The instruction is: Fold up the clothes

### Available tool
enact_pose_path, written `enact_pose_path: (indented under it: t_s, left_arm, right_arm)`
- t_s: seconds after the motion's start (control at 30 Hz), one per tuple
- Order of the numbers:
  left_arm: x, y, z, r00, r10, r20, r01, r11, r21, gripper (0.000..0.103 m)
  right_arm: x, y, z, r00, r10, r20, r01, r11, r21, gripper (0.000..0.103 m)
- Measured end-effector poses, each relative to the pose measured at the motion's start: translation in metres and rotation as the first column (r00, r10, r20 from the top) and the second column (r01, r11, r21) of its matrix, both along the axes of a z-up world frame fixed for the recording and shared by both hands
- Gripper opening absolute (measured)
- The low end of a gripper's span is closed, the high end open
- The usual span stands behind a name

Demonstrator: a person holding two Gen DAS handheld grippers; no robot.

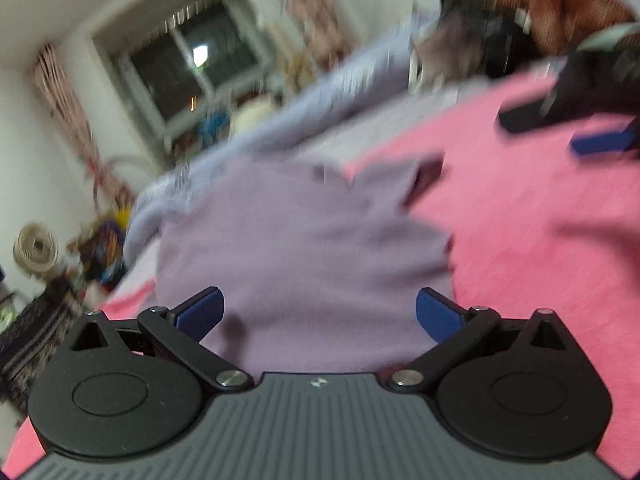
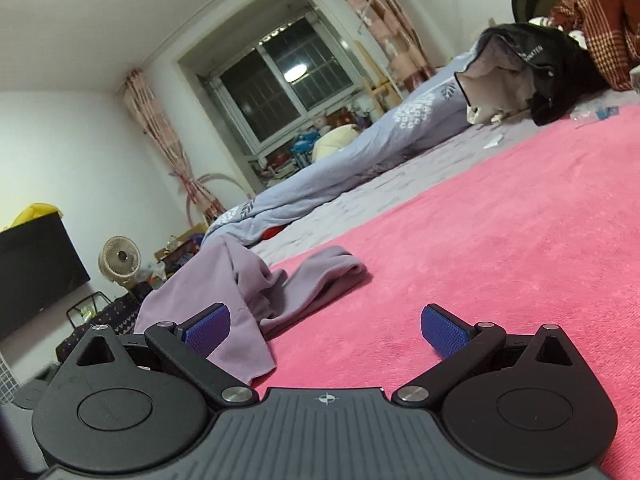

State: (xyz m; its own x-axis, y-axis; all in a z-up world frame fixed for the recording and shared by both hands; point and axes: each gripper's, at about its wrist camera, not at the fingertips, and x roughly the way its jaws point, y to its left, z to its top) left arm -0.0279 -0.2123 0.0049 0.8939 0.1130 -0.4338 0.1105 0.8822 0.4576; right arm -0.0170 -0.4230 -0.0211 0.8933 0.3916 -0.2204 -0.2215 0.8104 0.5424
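Note:
A lilac garment lies rumpled on a pink blanket. My left gripper is open right over its near edge, blue pads spread wide, nothing between them. The view is blurred. In the right wrist view the same garment lies crumpled at the left, one sleeve stretched out to the right. My right gripper is open and empty low over the pink blanket, its left pad beside the garment's hem. The right gripper also shows in the left wrist view at the upper right.
A pale blue quilt lies along the bed's far side. A black bag and a red checked cloth sit at the far right. A fan, a television and floor clutter stand beyond the bed's left edge.

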Motion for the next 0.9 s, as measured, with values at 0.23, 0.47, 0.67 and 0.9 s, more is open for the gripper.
enact_pose_path:
  t_s: [0.23,0.47,0.67,0.9]
  left_arm:
    - [-0.013,0.002,0.011,0.991,-0.127,-0.049,0.121,0.985,-0.121,0.103]
    - [0.020,0.015,0.025,0.996,-0.082,0.020,0.085,0.967,-0.241,0.103]
    - [0.027,0.006,0.006,0.986,-0.135,-0.094,0.114,0.973,-0.202,0.103]
    - [0.013,-0.009,0.004,0.982,-0.178,-0.061,0.179,0.984,0.014,0.103]
  right_arm:
    - [0.007,0.007,0.002,0.998,-0.013,-0.058,0.007,0.995,-0.097,0.103]
    - [0.035,0.028,0.035,0.967,-0.252,-0.029,0.218,0.882,-0.417,0.103]
    - [0.079,0.053,0.006,0.960,-0.125,-0.252,-0.053,0.799,-0.599,0.103]
    - [0.070,0.048,0.008,0.959,-0.132,-0.251,-0.029,0.836,-0.548,0.103]
